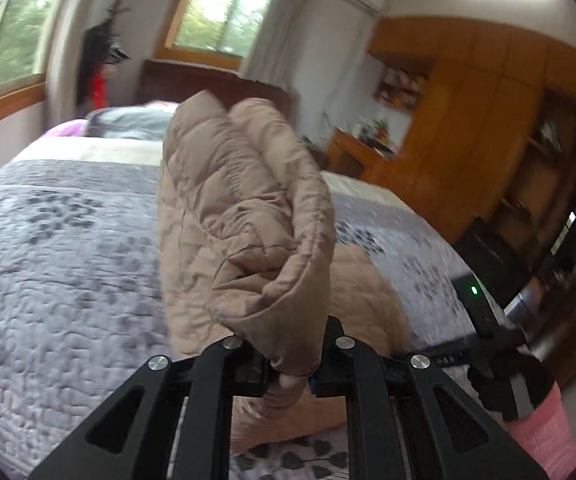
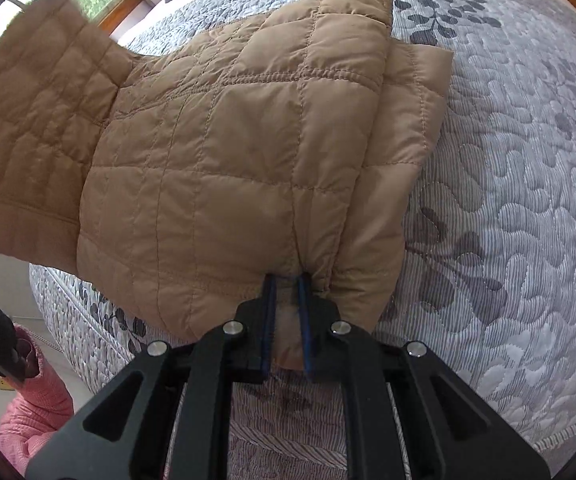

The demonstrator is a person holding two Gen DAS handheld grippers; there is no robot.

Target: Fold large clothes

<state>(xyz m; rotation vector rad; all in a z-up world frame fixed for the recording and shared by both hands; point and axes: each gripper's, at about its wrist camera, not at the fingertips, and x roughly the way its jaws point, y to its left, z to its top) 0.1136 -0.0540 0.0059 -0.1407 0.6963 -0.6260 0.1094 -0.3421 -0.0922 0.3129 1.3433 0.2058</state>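
Your left gripper (image 1: 291, 364) faces the raised jacket (image 1: 244, 216) blocking ahead; bedspread (image 1: 56, 248) to its left looks open.

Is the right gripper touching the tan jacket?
Touching. In the right wrist view, the right gripper has its jaws closed on the hem of the tan jacket, with fabric pinched between them.

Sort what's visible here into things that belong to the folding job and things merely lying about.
Part of the job:
- tan quilted jacket
- left gripper, jaws shut on a lifted jacket edge
- right gripper, jaws shut on the jacket hem
- grey quilted bedspread, the folding surface

Just lying about:
- pillows
- wooden wardrobe
- cluttered shelf
- windows
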